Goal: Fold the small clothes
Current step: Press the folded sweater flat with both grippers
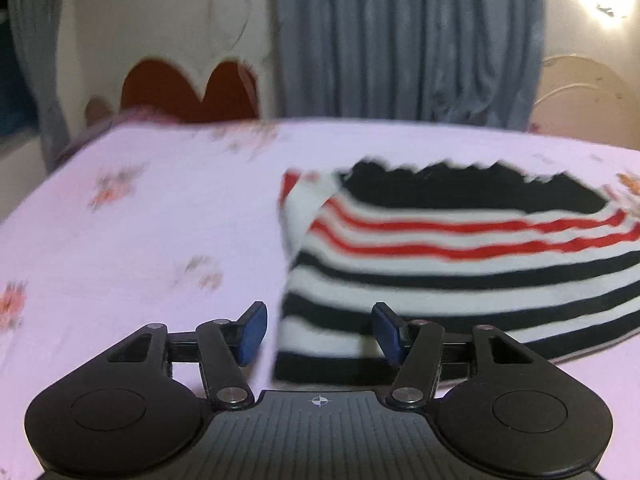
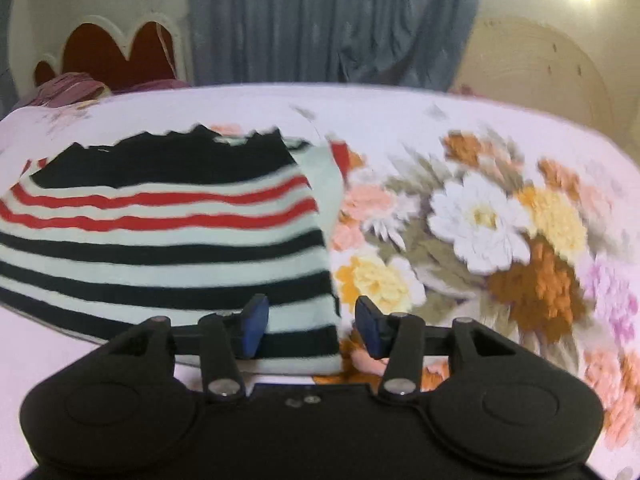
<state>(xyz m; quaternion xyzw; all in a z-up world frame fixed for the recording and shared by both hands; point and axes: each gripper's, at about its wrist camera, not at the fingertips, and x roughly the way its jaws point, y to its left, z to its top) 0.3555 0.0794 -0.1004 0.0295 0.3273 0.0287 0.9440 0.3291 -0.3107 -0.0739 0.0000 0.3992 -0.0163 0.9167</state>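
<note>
A small striped garment (image 1: 460,264), white with black and red stripes and a black top band, lies flat on the pink floral bedsheet (image 1: 140,240). Its side parts look folded inward. My left gripper (image 1: 318,332) is open, its blue pads straddling the garment's near left corner. In the right wrist view the same garment (image 2: 168,240) lies to the left. My right gripper (image 2: 312,328) is open, its pads straddling the garment's near right corner. Neither gripper holds cloth. Both views are motion-blurred.
The bedsheet (image 2: 480,220) has a large flower print to the garment's right. A red heart-shaped headboard (image 1: 188,88) and a pink pillow (image 2: 72,88) are at the far left. Grey-blue curtains (image 1: 408,40) hang behind the bed.
</note>
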